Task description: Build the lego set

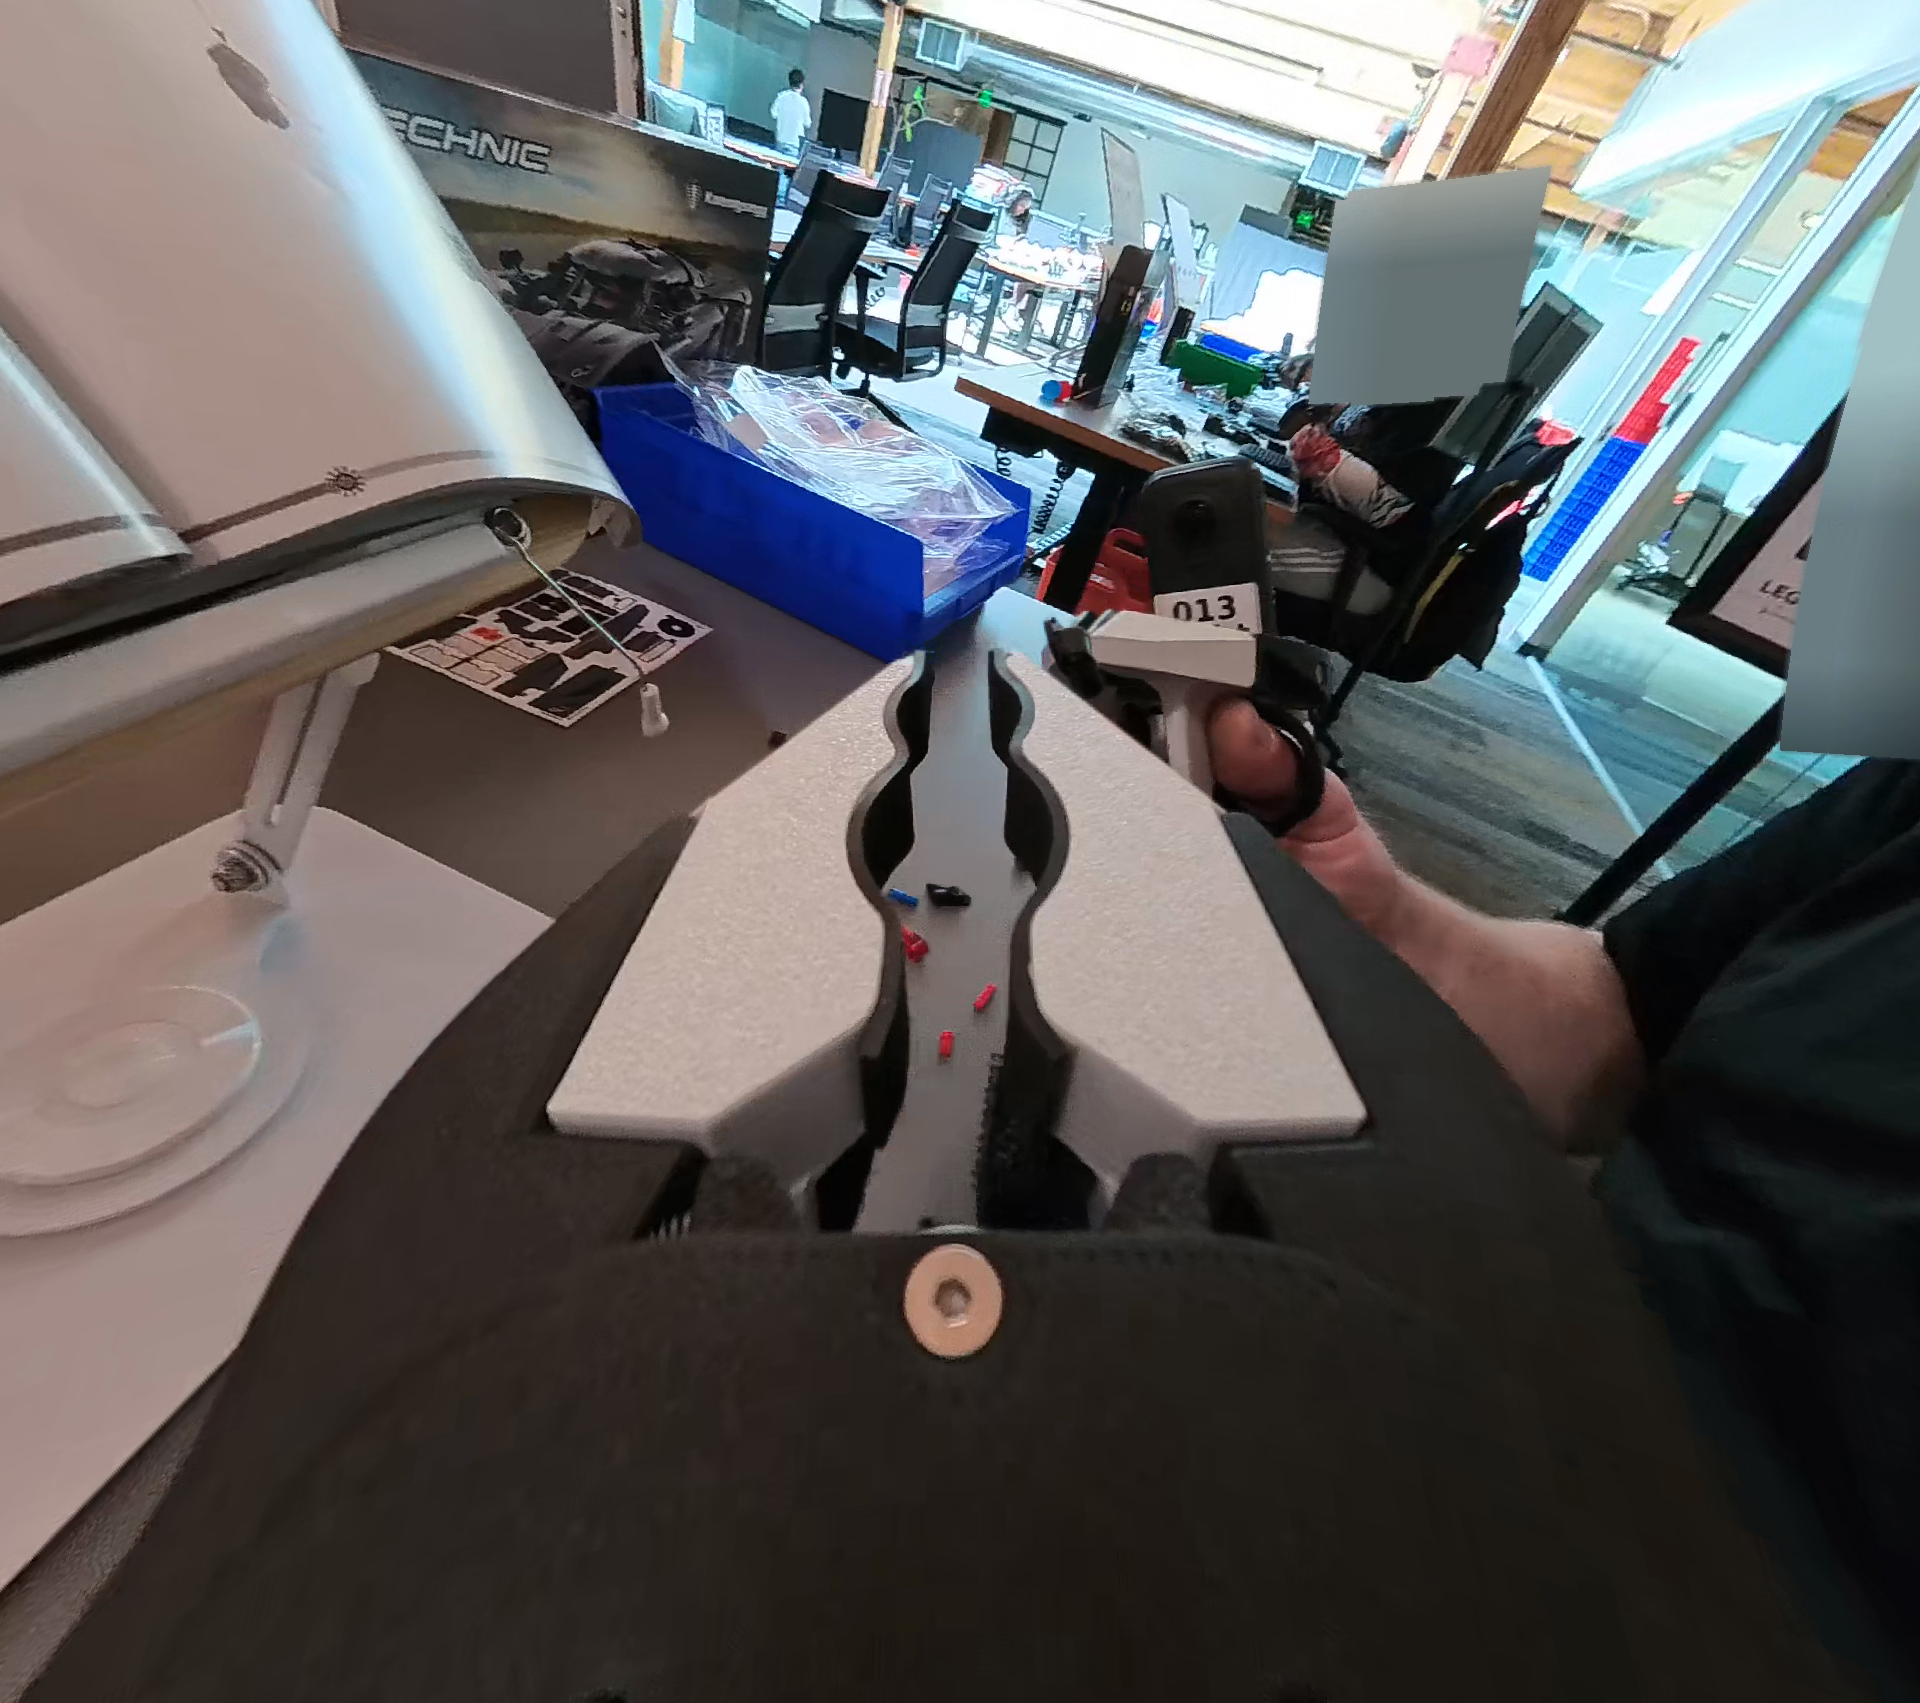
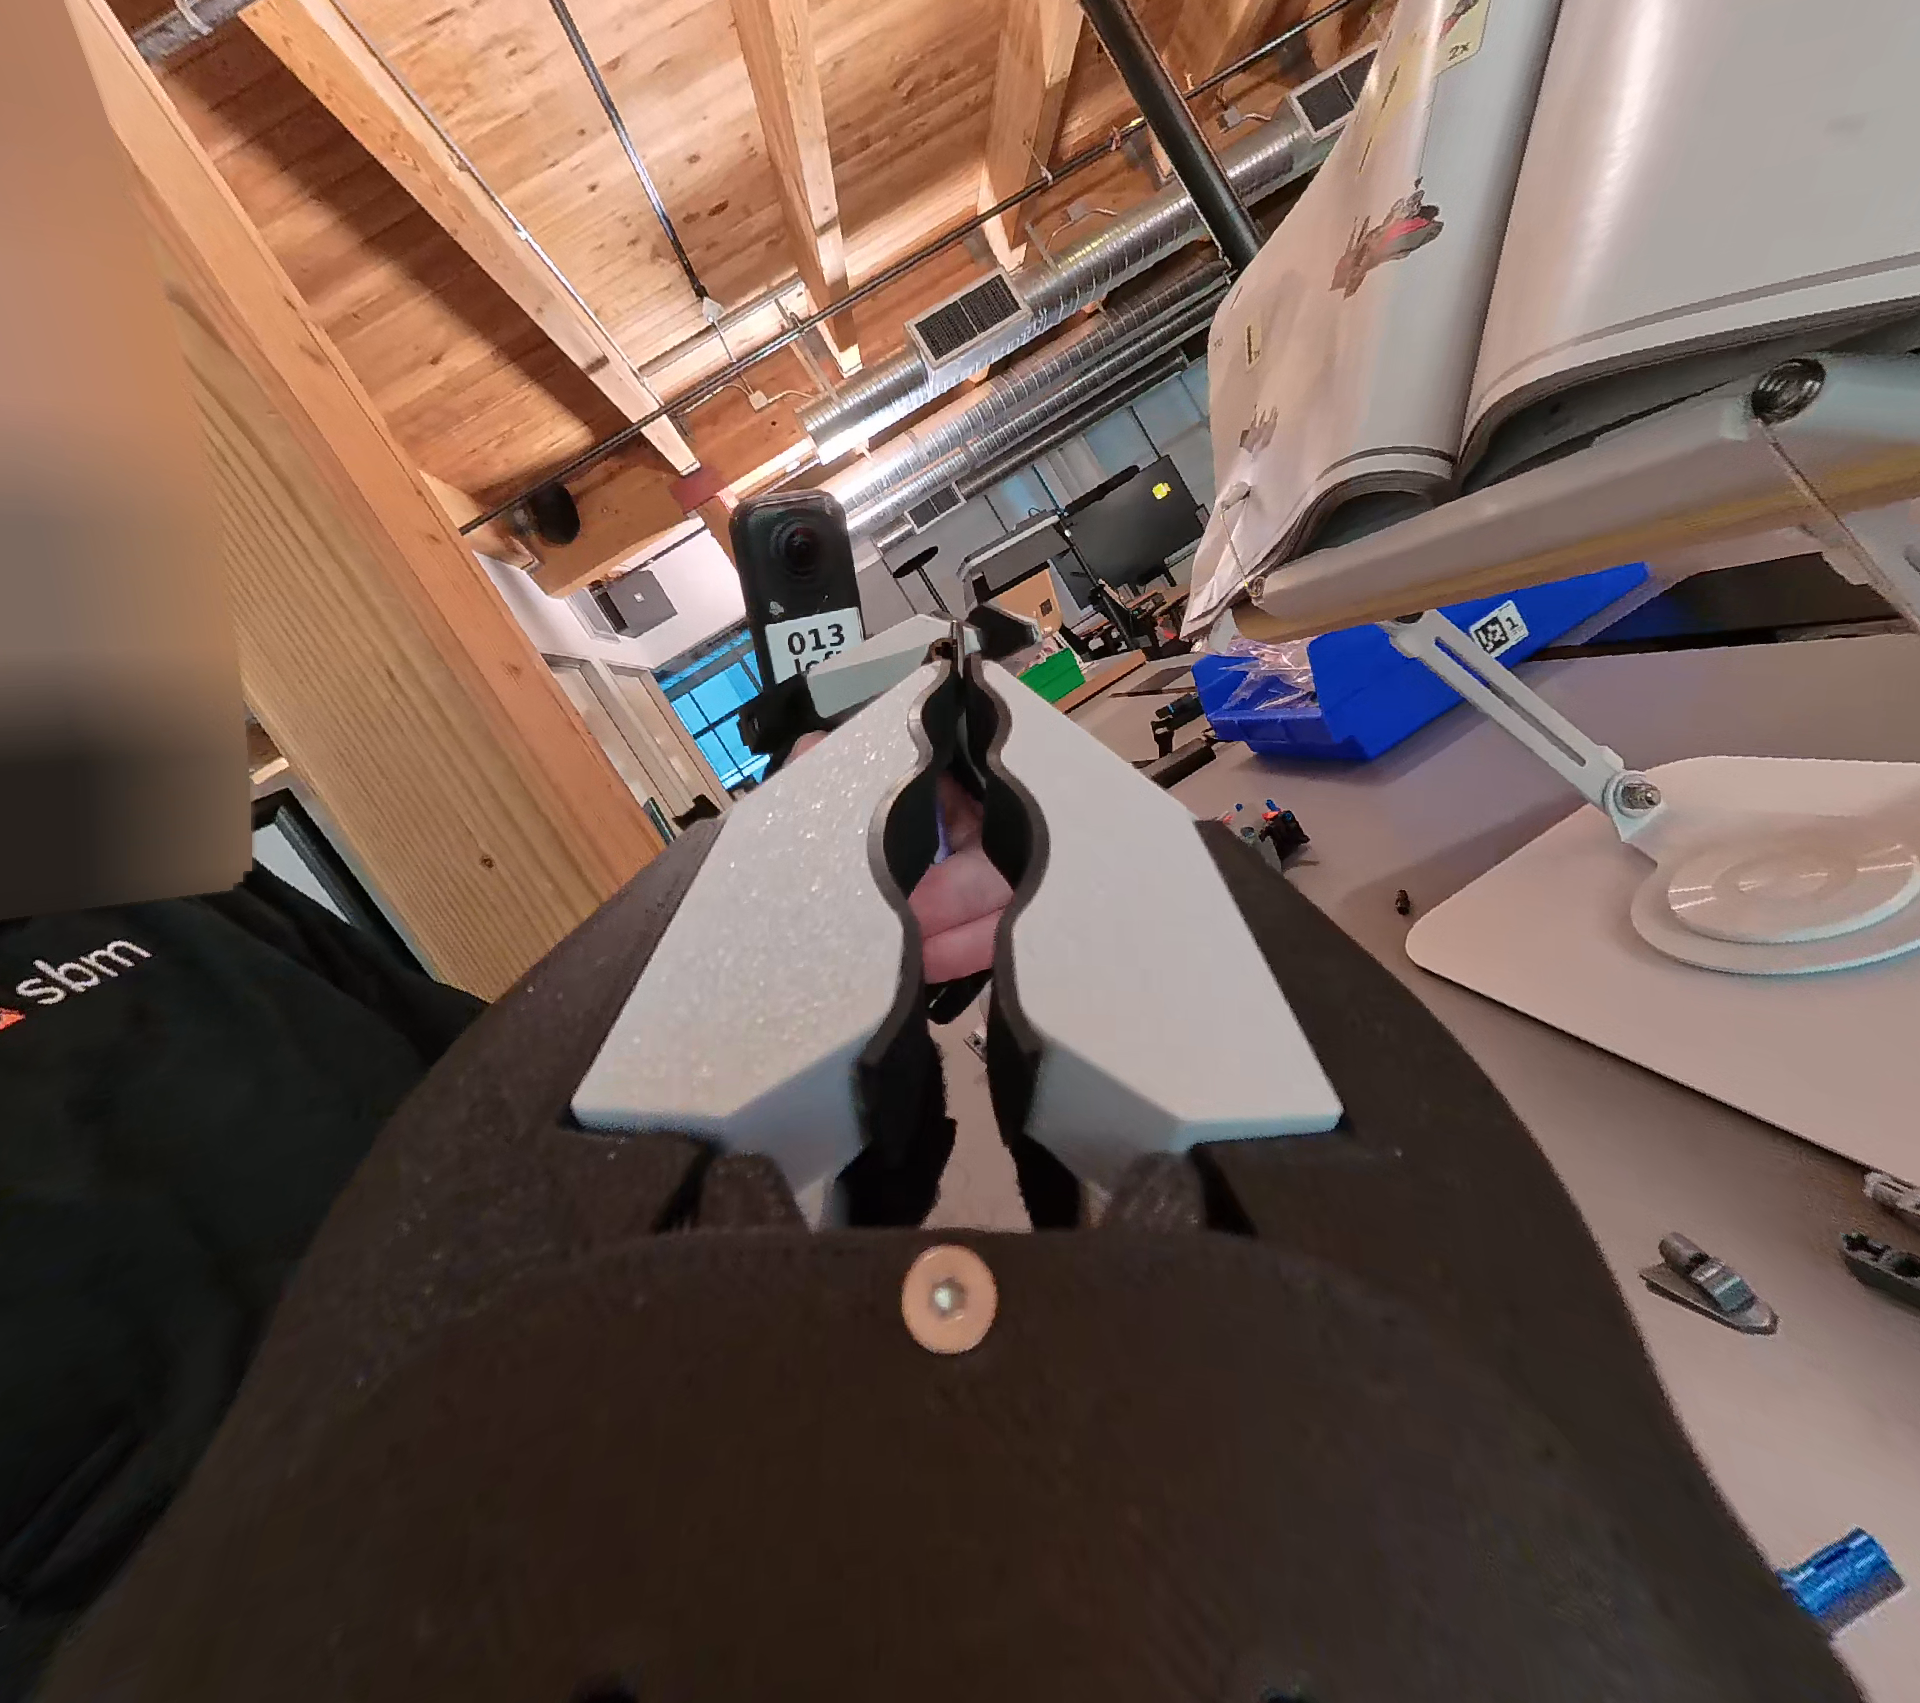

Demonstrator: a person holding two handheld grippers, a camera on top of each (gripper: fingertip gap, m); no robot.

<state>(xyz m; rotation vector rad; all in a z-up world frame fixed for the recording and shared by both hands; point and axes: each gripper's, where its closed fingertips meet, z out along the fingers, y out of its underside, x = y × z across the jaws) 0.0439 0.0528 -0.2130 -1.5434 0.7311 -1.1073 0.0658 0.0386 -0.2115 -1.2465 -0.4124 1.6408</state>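
Observation:
My left gripper (image 1: 957,666) is open and empty, raised above the grey table (image 1: 748,718). Small red, blue and black Lego pieces (image 1: 914,943) lie on the table and show through its gap. My right gripper (image 2: 957,647) is shut; a thin sliver of a small dark piece (image 2: 958,630) sticks out at its tips. It also shows in the left wrist view (image 1: 1075,651), held by a hand just right of my left fingertips. The left gripper shows in the right wrist view (image 2: 883,666), close behind the right tips. The open instruction booklet (image 1: 260,251) rests on a white stand.
A blue bin (image 1: 790,531) with plastic bags stands behind a sticker sheet (image 1: 561,645); the set's box (image 1: 623,230) leans behind. The stand's base (image 2: 1714,905) sits on the table (image 2: 1351,1082). Loose pieces (image 2: 1270,825), a grey part (image 2: 1709,1290) and a blue part (image 2: 1839,1580) lie around. Both grippers' tips are close together, under 4 cm apart.

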